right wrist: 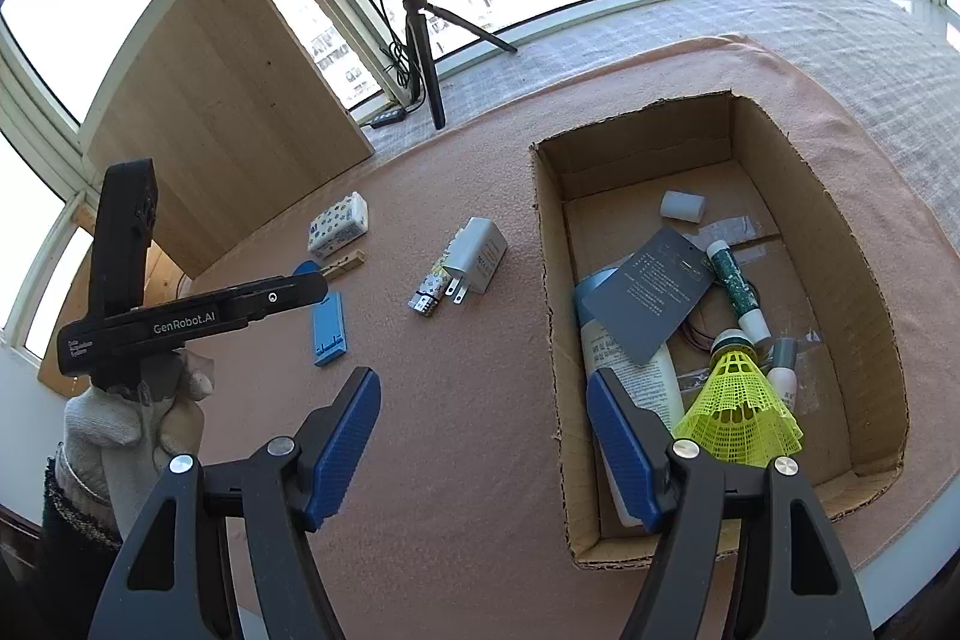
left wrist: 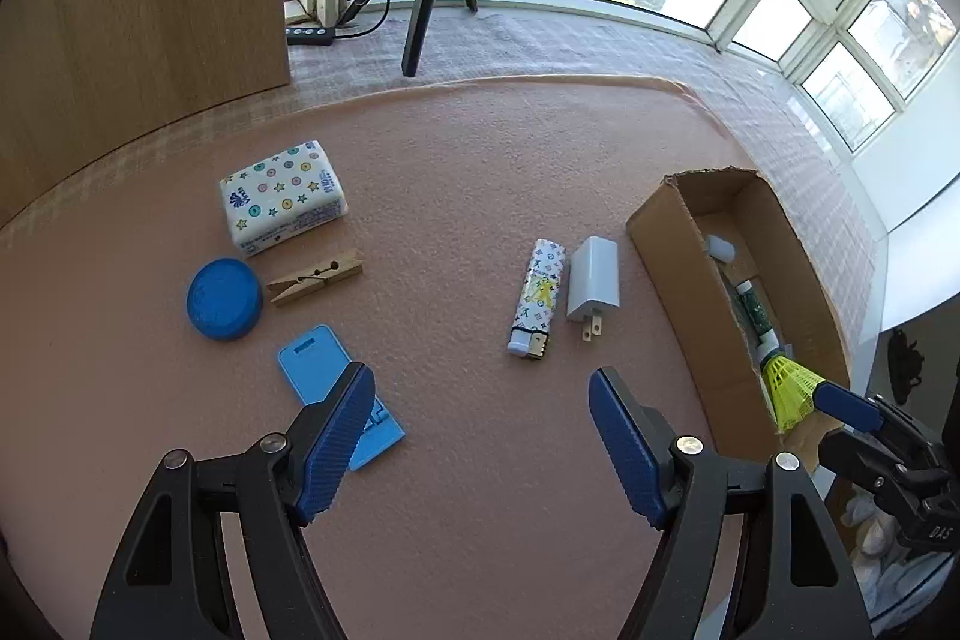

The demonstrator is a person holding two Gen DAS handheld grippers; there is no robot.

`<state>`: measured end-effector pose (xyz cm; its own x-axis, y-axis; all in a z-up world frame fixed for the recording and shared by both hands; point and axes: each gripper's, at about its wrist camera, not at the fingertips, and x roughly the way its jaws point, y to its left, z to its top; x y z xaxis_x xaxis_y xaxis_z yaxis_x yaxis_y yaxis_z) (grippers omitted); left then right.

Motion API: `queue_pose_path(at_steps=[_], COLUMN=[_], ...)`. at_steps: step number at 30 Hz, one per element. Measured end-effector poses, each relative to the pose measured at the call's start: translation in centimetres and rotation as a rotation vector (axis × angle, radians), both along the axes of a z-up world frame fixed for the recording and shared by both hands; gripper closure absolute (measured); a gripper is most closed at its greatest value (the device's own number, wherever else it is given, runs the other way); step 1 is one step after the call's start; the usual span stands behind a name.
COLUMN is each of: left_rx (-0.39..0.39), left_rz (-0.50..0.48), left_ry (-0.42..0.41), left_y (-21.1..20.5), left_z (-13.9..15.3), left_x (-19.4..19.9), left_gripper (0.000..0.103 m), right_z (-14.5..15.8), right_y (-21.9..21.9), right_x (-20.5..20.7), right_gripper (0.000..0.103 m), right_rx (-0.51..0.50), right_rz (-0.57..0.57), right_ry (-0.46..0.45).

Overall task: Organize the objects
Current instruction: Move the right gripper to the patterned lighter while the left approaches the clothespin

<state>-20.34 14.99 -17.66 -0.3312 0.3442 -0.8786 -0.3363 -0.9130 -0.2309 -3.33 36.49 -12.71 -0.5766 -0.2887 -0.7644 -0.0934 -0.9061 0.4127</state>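
- In the left wrist view, our left gripper hangs over the pink mat with its jaws spread wide and nothing between them.
- We take the cardboard box as landmark: the white charger lies just left of it, touching or nearly touching the patterned lighter on its far side from the box.
- Well left of the box lie the tissue pack, the wooden clothespin, the blue lid and the blue phone stand, the last partly under our left finger.
- At the box's near end, our right gripper's blue fingertip touches the yellow shuttlecock.
- In the right wrist view, our right gripper is wide open, gripping nothing; the shuttlecock sits just right of its right finger, over the box interior.
- Inside the box we see a grey card, a white bottle, a green tube and a small white cap.
- Left of the box, our gloved left hand grasps the other gripper; the charger and lighter lie between it and the box.
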Motion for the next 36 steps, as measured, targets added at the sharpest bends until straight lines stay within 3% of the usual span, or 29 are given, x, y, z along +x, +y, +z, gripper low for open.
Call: queue_pose_path(at_steps=[6,14,18,25,31,36], left_rx=[-0.021,-0.038,-0.048,-0.1,-0.151,-0.175], left_rz=[0.047,0.078,0.088,0.03,-0.058,-0.106], left_ry=[-0.029,-0.013,-0.018,0.002,0.012,-0.005], left_y=[-3.6,-5.2,-6.3,-5.8,-4.0,-3.0], left_z=[-1.6,-2.3,-2.7,-3.2,-3.9,-5.2], left_x=[0.3,0.2,-0.9,-3.9,-6.5,-8.4], left_gripper=[0.026,0.026,0.035,0.051,0.06,0.06], right_z=[0.0,-0.4,-0.6,-1.9,-4.1,-5.7], right_y=[-2.3,-4.1,-4.9,-6.7,-7.8,-7.8], right_x=[-2.6,-5.6,-6.9,-9.8,-11.1,-12.0], right_gripper=[0.035,0.035,0.036,0.048,0.058,0.063], right_rx=[0.006,-0.024,-0.049,-0.08,-0.128,-0.174], right_rz=[0.063,0.095,0.11,0.131,0.139,0.109], right_ry=[-0.012,-0.048,-0.064,-0.113,-0.182,-0.226])
